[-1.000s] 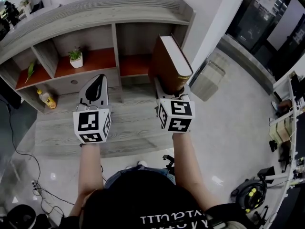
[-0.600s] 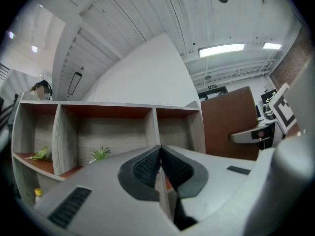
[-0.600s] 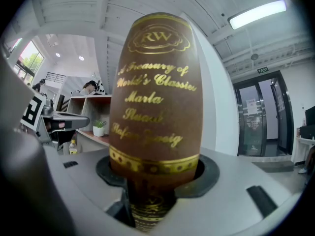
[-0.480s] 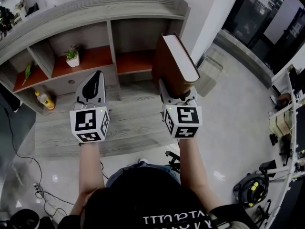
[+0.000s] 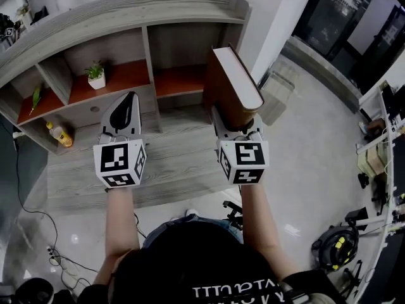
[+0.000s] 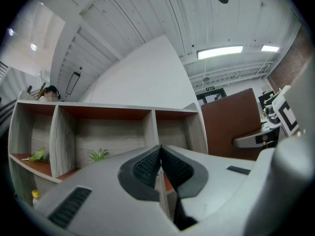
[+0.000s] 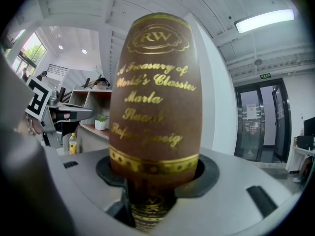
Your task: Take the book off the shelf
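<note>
A thick brown book (image 5: 231,84) with gold lettering on its spine (image 7: 155,97) stands upright in my right gripper (image 5: 233,120), which is shut on its lower end. The book is out of the grey wooden shelf (image 5: 149,46) and hangs in front of the right-hand compartment, above the desk top (image 5: 174,160). In the right gripper view the spine fills the gap between the jaws of the right gripper (image 7: 153,178). My left gripper (image 5: 128,103) is shut and holds nothing, level with the right one over the desk. Its pads (image 6: 147,163) meet, and the book (image 6: 231,119) shows at the right.
A small potted plant (image 5: 96,75) stands in the middle compartment. A green item (image 5: 39,95) lies in the left one, and a yellow bottle (image 5: 58,132) sits below it. A white radiator (image 5: 278,97) stands right of the shelf. Cables (image 5: 31,214) run over the floor at left.
My right gripper has drawn the book slightly back from the shelf toward me, then held still. The left gripper has barely moved.
</note>
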`<act>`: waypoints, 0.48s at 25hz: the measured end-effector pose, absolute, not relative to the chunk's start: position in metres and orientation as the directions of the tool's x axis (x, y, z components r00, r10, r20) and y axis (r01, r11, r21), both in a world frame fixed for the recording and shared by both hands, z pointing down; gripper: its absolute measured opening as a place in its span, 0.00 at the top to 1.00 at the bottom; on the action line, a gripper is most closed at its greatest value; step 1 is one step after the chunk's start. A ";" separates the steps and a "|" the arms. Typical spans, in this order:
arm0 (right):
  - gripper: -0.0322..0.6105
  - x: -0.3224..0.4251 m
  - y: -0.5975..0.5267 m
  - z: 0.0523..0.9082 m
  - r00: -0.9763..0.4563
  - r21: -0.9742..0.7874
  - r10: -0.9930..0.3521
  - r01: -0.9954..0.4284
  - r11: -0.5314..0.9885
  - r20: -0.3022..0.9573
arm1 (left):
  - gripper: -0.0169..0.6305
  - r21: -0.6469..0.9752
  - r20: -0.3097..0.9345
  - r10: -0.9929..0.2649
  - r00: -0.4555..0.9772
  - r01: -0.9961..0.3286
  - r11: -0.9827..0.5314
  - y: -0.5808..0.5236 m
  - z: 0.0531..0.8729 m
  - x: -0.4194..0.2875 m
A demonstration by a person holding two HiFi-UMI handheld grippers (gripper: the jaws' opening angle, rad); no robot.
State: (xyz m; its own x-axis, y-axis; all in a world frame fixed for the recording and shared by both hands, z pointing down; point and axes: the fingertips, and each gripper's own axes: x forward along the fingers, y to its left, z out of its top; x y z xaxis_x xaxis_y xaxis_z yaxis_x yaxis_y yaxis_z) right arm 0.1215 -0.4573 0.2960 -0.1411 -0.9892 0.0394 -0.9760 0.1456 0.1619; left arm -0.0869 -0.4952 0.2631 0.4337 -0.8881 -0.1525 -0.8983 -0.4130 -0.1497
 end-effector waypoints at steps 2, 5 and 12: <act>0.59 0.120 -0.456 0.296 -0.136 0.169 -0.990 -0.975 0.141 0.043 | 0.96 -0.152 -0.152 -0.886 0.437 -0.896 -0.416 -0.494 0.263 -0.087; 0.59 0.117 -0.454 0.296 -0.136 0.171 -0.990 -0.975 0.142 0.047 | 0.95 -0.152 -0.155 -0.885 0.439 -0.896 -0.418 -0.492 0.262 -0.088; 0.59 0.116 -0.451 0.293 -0.130 0.173 -0.991 -0.976 0.136 0.043 | 0.95 -0.147 -0.162 -0.884 0.438 -0.897 -0.418 -0.490 0.261 -0.092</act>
State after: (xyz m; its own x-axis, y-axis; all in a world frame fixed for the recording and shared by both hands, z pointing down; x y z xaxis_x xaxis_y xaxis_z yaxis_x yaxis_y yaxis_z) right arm 0.1158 -0.4507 0.2931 -0.1302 -0.9906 0.0430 -0.9756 0.1358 0.1726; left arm -0.0918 -0.4905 0.2606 0.4384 -0.8841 -0.1619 -0.8966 -0.4177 -0.1471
